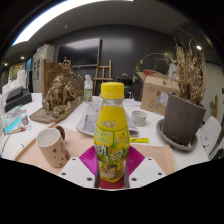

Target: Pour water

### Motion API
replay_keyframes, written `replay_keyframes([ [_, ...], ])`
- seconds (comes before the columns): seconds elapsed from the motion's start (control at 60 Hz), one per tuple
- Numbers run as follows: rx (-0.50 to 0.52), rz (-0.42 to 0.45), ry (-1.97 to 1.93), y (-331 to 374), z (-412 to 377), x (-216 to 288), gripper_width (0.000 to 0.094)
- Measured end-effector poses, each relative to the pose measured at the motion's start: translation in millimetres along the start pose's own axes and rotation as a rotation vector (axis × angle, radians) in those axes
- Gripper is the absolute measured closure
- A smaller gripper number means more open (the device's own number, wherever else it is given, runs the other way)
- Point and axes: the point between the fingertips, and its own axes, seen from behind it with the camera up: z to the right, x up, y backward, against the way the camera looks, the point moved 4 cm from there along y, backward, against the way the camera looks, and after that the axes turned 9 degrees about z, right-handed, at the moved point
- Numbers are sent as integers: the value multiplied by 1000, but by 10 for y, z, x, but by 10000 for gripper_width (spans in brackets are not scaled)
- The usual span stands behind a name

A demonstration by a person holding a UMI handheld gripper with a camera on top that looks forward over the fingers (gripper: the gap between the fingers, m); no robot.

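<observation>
A yellow drink bottle (112,135) with a yellow cap and a green-and-yellow label stands upright between my fingers. My gripper (112,166) is shut on the bottle, both magenta pads (92,158) pressing its lower body. A pale speckled mug (52,147) with a dark inside sits to the left of the bottle on a light wooden board (40,160). The bottle's base is hidden behind my fingers.
Behind the bottle lies a tray (90,125) with small items and a little cup (139,118). A dried-plant pot (185,118) stands on the right, a cardboard box (158,92) beyond it. A wooden sculpture (60,95) is at the back left.
</observation>
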Motion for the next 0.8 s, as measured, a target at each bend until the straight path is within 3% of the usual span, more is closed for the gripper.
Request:
replay_keyframes([
  [0.133, 1, 11, -50, 26, 47, -36, 561],
  [0.283, -3, -15, -53, 65, 59, -38, 428],
  [0.317, -5, -25, -56, 90, 54, -22, 344],
  [0.383, -7, -46, -66, 166, 38, 12, 65],
  [0.433, -21, -68, -68, 264, 56, 57, 97],
  [0.633, -163, -152, -89, 1029, -22, 363, 77],
  [0.8, -239, -173, -106, 1927, -386, 684, 77],
])
